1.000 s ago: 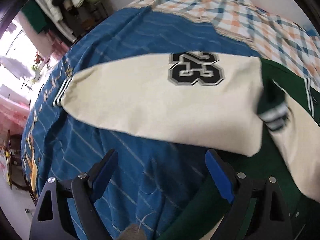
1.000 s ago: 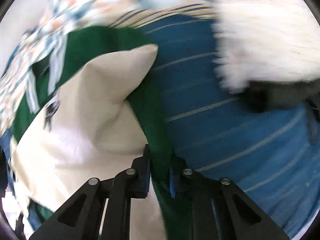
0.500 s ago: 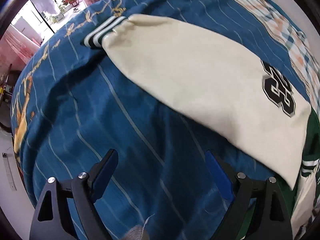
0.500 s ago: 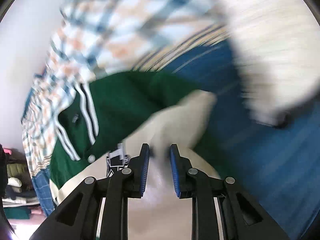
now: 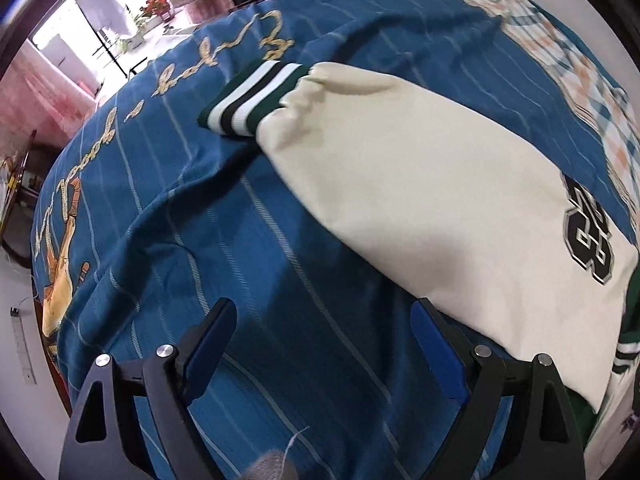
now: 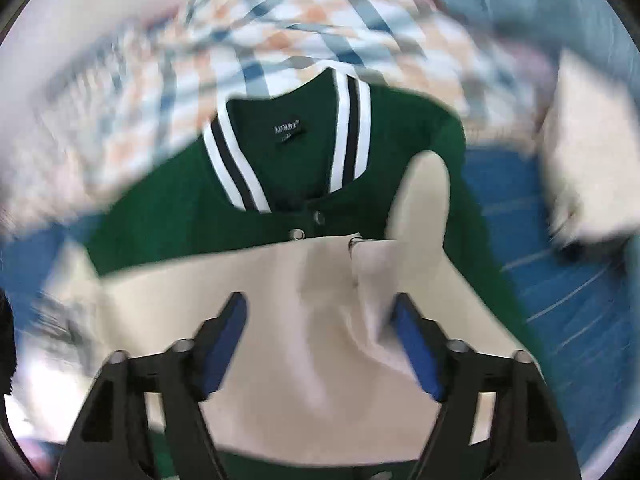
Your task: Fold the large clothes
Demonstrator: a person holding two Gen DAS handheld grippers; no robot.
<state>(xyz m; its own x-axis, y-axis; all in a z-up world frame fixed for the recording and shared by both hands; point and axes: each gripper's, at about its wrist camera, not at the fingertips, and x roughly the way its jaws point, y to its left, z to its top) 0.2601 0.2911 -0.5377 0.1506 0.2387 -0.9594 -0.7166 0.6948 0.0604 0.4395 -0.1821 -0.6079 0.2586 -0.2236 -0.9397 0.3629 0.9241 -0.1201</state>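
**Two hand-held grippers spread over a jacket on the bed**

Two hand-held grippers hung above a green and cream jacket (image 6: 168,216) that lay on a bed under a blue striped quilt (image 5: 224,264). No box, basket or other container showed in either view; the jacket rested straight on the quilt.

The left hand-held gripper (image 5: 322,338) pointed steeply down with its blue pads wide apart and nothing between them, only quilt below. One cream sleeve (image 5: 420,200) stretched flat across the quilt just past its right finger, ending in a cuff (image 5: 252,98) banded green, white and black. A black number patch (image 5: 588,236) sat near the sleeve's other end, beside the green body at the picture's right edge. Gold lettering (image 5: 224,64) ran across the quilt beyond the cuff.

The right hand-held gripper (image 6: 320,340) had just been opening; its pads stood apart, and a ridge of cream cloth rose between them without either pad pressing it. The other cream sleeve (image 6: 280,320) lay folded across the green chest, below the striped collar (image 6: 348,128) and its neck label (image 6: 287,127). Two snaps (image 6: 297,234) showed on the placket just above the sleeve's edge. A plaid cloth (image 6: 280,28) lay past the collar. That view was blurred at its rim.
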